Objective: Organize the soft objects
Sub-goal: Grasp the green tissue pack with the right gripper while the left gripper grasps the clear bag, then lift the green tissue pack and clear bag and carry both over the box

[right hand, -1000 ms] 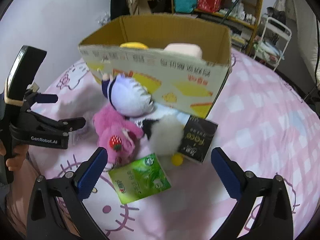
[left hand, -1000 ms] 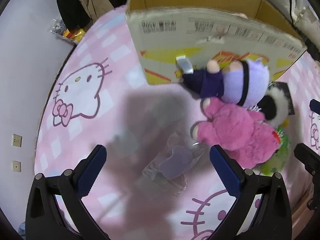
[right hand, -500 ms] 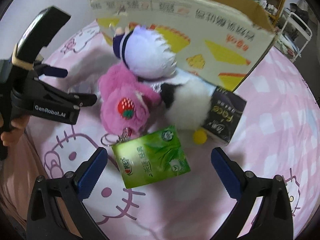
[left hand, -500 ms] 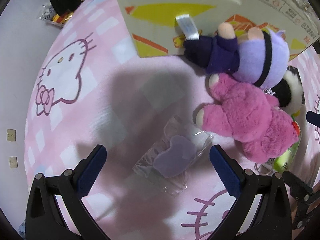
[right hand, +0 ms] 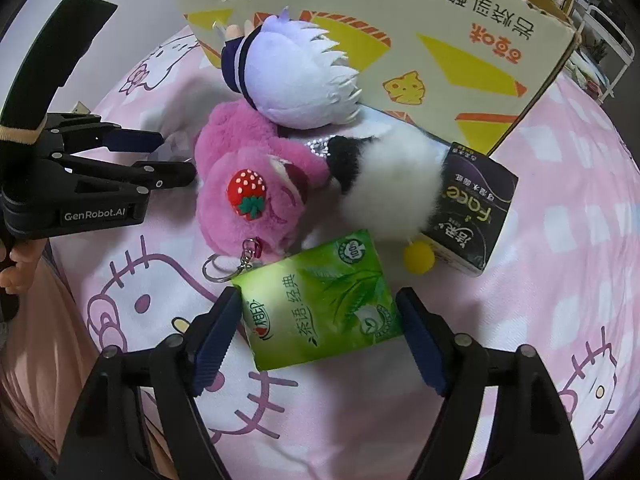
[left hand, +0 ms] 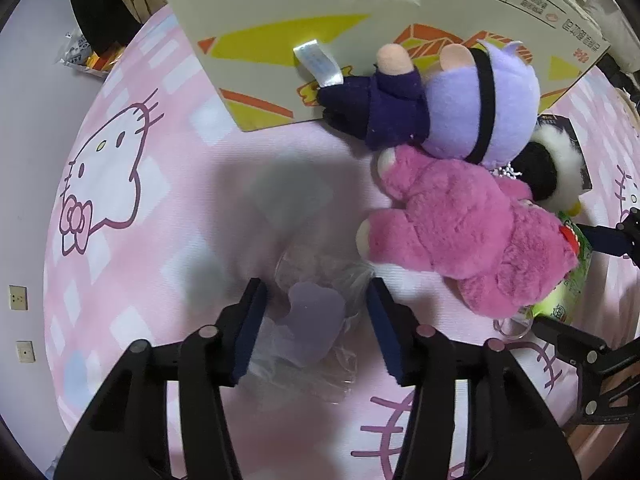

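A big cardboard box (right hand: 400,32) stands on the pink bed sheet (left hand: 160,200). Soft toys lie beside it: a pink plush (right hand: 248,196), a purple doll (right hand: 296,80), a black-and-white fluffy toy (right hand: 396,184). The right tongs (right hand: 318,322) sit around the green tissue pack (right hand: 320,300), pads touching its sides. The left tongs (left hand: 316,316) sit around a clear bag (left hand: 312,320), pads at its sides.
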### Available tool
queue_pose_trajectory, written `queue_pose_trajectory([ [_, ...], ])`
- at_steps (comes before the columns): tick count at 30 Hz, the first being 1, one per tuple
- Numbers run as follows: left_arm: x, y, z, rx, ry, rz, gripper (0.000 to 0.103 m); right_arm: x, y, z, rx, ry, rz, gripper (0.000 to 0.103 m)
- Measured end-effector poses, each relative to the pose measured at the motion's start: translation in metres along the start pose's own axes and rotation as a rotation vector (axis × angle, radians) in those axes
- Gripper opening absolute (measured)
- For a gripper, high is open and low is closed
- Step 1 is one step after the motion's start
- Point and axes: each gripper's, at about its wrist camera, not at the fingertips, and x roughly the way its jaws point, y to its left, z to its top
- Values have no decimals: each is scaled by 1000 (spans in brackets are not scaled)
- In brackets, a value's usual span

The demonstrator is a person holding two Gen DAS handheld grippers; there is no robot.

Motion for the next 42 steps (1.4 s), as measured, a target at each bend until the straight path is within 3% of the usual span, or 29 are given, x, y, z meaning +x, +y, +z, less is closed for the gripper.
queue_pose_trajectory([
  [9, -8, -1, -14, 0, -15, -33, 45, -18, -7, -6, 26, -49, -51, 82],
  [15, -39, -14, -31, -36, -92, -5, 44, -36, -17, -11, 58, -100, -82, 82],
  [20, -71, -18, -40, -59, -199, 18, 44, -57, -27, -14, 93, -182, -111, 81],
  [25, -111, -27, -51, -44, -383, 39, 44, -77, -38, -15, 142, -283, -115, 81],
  [34, -165, -21, -62, -74, -650, 75, 44, -119, -34, -13, 192, -534, -115, 81],
  [42, -196, -23, -72, -29, -819, 81, 44, -152, -26, -13, 185, -728, -133, 81],
])
